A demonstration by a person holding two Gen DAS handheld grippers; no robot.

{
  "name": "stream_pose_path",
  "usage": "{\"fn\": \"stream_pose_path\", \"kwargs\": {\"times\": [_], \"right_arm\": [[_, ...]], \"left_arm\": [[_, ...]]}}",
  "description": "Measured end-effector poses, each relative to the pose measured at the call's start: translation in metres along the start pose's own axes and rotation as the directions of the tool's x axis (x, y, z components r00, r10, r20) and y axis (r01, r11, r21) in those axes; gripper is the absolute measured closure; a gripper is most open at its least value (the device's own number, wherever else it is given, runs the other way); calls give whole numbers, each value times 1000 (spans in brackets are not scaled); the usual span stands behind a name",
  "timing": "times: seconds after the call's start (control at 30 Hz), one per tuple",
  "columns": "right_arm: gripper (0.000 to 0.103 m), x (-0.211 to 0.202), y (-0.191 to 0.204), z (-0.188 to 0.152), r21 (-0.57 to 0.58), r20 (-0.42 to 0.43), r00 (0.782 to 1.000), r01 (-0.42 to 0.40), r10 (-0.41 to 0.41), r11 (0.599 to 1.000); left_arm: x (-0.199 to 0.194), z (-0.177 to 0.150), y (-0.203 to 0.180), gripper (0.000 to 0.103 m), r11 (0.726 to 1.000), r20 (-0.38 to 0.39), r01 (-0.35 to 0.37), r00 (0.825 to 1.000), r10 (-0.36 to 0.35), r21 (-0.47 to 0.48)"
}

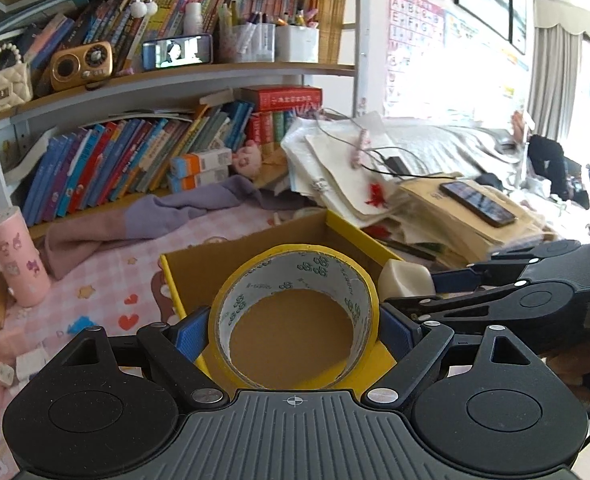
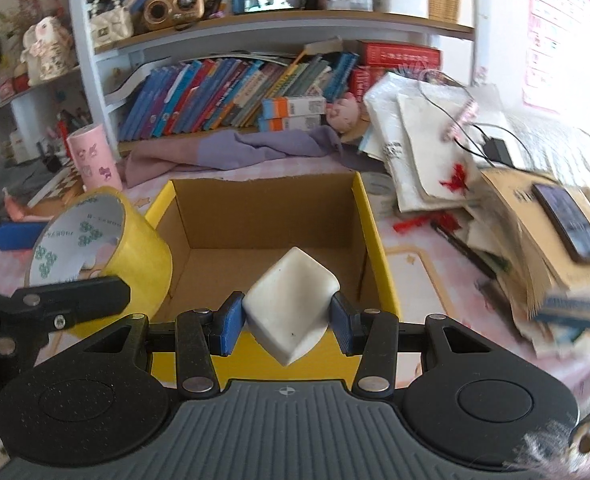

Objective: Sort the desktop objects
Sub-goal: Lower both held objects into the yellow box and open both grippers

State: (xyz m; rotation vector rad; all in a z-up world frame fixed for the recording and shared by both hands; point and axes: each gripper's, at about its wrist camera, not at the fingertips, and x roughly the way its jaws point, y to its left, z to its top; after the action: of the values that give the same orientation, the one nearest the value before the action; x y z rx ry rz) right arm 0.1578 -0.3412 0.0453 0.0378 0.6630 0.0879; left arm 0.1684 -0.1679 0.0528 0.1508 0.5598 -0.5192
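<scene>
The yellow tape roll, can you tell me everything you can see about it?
The yellow tape roll is a wide ring of shiny yellow tape wound on a pale cardboard core printed with small green marks. Its hole is empty, and brown cardboard shows through it. The left gripper is shut on it, blue pads pressing its two outer sides. It hangs tilted over the near left corner of the open yellow cardboard box, touching only the pads, as far as I can see.

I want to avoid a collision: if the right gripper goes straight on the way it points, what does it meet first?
Probably the inside of the box: the right gripper, shut on the white block, points down into it. Floor or back wall first, depth leaves unclear.
</scene>
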Motion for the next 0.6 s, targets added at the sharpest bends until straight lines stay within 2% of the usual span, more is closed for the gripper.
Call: {"fn": "stream_pose_path", "kwargs": {"times": [0.17, 0.33, 0.5, 0.6], "right_arm": [[60, 27, -16, 18, -120, -12, 999, -49, 48, 992], [60, 58, -27, 33, -221, -56, 994, -106, 96, 970], [60, 90, -26, 44, -356, -117, 984, -170, 137, 919], [60, 111, -24, 50, -437, -163, 975, -208, 150, 875]], "left_arm": [[28, 12, 0, 15, 998, -14, -54, 998, 55, 22], [60, 21, 4, 15, 997, -59, -71, 996, 72, 32], [91, 25, 8, 15, 995, -130, -66, 989, 75, 73], [110, 27, 9, 15, 991, -170, -67, 982, 86, 115]]}}
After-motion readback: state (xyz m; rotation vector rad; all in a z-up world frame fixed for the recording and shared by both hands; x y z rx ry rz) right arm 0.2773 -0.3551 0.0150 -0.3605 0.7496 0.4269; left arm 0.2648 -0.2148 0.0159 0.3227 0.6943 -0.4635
